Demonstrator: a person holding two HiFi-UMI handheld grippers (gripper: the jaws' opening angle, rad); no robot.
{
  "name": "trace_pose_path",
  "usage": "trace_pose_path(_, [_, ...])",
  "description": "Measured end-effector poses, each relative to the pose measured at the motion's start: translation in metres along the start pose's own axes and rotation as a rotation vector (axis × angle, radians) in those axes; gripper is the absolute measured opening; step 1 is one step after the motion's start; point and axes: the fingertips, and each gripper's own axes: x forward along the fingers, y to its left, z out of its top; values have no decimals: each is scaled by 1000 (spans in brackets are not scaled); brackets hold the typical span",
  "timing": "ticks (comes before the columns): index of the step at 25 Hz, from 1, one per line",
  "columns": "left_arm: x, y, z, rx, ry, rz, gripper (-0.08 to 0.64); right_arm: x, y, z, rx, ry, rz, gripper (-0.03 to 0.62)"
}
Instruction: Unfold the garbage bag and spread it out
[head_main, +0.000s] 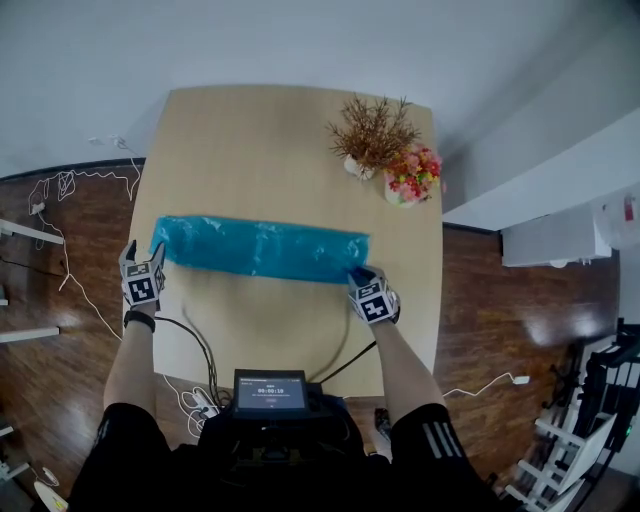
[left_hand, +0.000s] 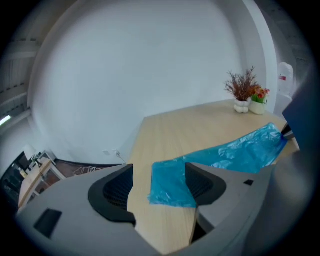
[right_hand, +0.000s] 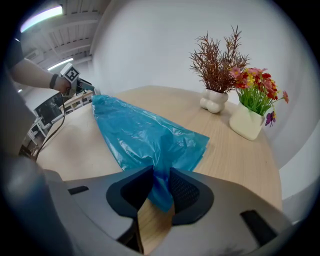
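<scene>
A blue garbage bag (head_main: 260, 247) lies as a long folded strip across the wooden table (head_main: 270, 150). My left gripper (head_main: 153, 256) is at the strip's left end. In the left gripper view its jaws stand wide open around the bag's end (left_hand: 170, 182), which lies flat on the table against the right-hand jaw without being pinched. My right gripper (head_main: 360, 274) is at the strip's right end. The right gripper view shows it (right_hand: 157, 187) shut on a bunched fold of the bag (right_hand: 140, 132), with the plastic squeezed between both pads.
A dried plant in a white vase (head_main: 372, 135) and a pot of colourful flowers (head_main: 412, 175) stand at the table's far right. A device with a screen (head_main: 270, 392) sits at the near edge, cables running off it. More cables lie on the floor at left (head_main: 70, 185).
</scene>
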Motion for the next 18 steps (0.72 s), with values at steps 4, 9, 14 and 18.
trace_pose_path(4, [0, -36, 50, 157, -83, -90, 328, 0, 0, -1, -1, -2, 2, 115])
trace_pose_path(9, [26, -115, 80, 369, -98, -275, 259, 1, 0, 1, 2, -7, 3, 115])
trace_pose_path(14, [54, -197, 60, 586, 10, -464, 227, 0, 1, 1, 3, -13, 8, 115])
trace_pose_path(18, [74, -240, 34, 719, 110, -540, 217, -1, 1, 1, -1, -19, 12, 115])
